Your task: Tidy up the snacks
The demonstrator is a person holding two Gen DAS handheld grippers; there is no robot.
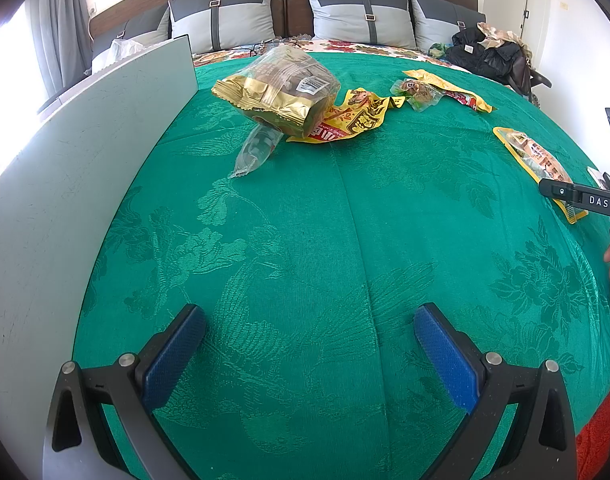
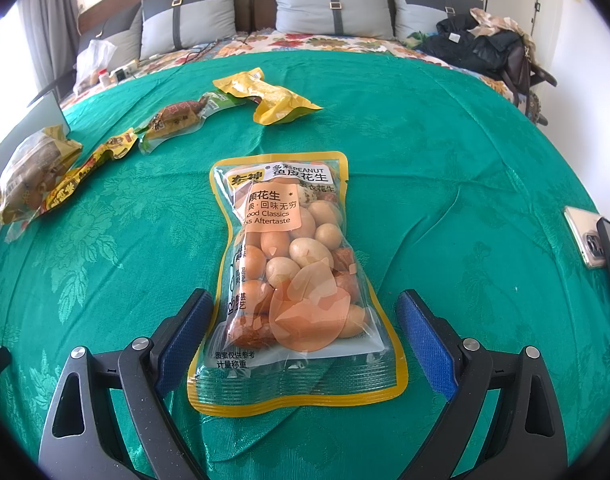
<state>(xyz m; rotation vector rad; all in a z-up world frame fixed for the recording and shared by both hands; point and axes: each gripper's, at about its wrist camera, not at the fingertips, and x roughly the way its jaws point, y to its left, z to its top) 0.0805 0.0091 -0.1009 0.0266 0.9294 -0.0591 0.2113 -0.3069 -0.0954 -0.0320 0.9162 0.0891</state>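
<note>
Straddling the peanut packet [image 2: 297, 280], the right gripper [image 2: 305, 320] hangs with its blue pads spread wide, one either side of the packet's lower half and neither touching it, so the step in hand looks like the approach to a first pick rather than a carry. The packet lies flat on the green bedspread [image 2: 465, 160], label up, with its clear window showing the coated nuts. To take it, the gripper would need to come down and close across the narrow waist, where the film is slack and may slide or crumple. The left gripper [image 1: 309, 344] is likewise spread and holds nothing, poised over bare bedspread. Farther out lie the other snacks: a gold bag [image 1: 277, 88] resting partly on a yellow wrapper [image 1: 353, 116], a small clear pack [image 1: 257, 148] by them, a green-edged pack [image 1: 417, 92] and another yellow pouch [image 2: 269, 96]. A grey box wall [image 1: 65, 184] stands at the left, probably the place to gather them. A phone [image 2: 589, 240] lies at the right.
</note>
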